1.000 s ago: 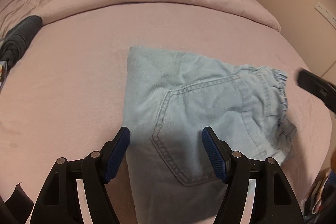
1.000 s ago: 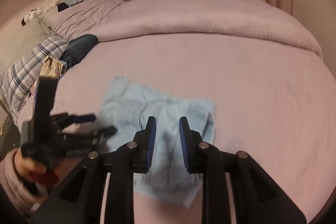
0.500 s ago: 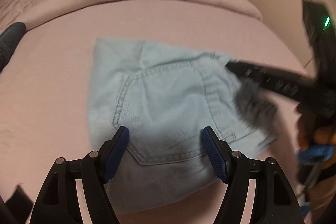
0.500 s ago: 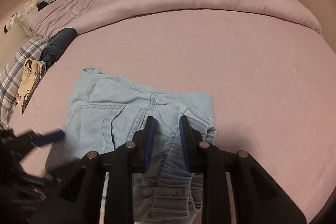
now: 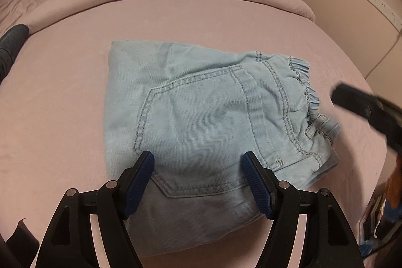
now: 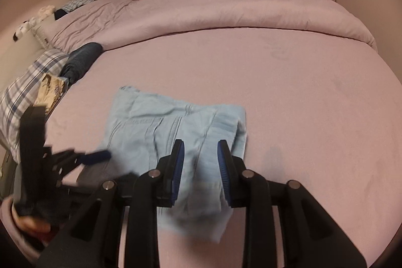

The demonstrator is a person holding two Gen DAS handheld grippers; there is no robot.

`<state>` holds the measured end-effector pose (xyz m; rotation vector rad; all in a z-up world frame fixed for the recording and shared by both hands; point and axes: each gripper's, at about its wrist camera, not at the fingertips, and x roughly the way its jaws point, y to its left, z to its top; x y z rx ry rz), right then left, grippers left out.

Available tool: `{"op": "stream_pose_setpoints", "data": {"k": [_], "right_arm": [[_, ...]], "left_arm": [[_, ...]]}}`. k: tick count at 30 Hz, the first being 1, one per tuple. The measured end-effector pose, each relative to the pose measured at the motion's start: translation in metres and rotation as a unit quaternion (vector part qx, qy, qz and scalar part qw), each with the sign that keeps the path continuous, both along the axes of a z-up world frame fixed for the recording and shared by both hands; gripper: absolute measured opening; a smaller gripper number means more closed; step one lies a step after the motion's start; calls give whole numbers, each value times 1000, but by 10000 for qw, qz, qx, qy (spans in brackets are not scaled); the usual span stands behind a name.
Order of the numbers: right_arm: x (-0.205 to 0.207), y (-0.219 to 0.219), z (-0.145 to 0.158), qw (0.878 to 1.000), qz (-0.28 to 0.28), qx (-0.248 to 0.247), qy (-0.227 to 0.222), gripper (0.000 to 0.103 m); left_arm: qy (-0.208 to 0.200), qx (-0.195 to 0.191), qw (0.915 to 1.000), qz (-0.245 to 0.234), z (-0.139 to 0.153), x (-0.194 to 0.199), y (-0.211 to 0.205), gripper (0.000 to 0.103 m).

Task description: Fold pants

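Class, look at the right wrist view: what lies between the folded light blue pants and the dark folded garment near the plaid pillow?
Only bare pink bed sheet separates the pants from the dark garment; the right wrist view shows it.

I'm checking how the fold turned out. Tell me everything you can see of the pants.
The pants are light blue denim, folded into a compact, roughly rectangular bundle lying flat on the pink bed. A stitched back pocket faces up, and the gathered elastic waistband sits at the right edge. The fabric looks soft and slightly creased. The left gripper is open above the near edge; no finger visibly pinches the cloth.
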<state>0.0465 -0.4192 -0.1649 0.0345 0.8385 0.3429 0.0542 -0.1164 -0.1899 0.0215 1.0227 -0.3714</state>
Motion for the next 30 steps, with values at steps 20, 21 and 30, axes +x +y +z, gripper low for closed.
{"op": "stream_pose_setpoints", "data": {"k": [20,21,30], "right_arm": [[-39,3,-59,9994,199,-246,-163,29],[-38,4,-60,9993,204,-239,-178,29],[-40,-1,-62,9997,152,-36,-174,29]], "left_arm": [[-296,196,9992,-184,30,10,-42,74],[-337,194,9989,-278,32,14,-53,74],[94,541,9977,-397,4,51,-89,75]]}}
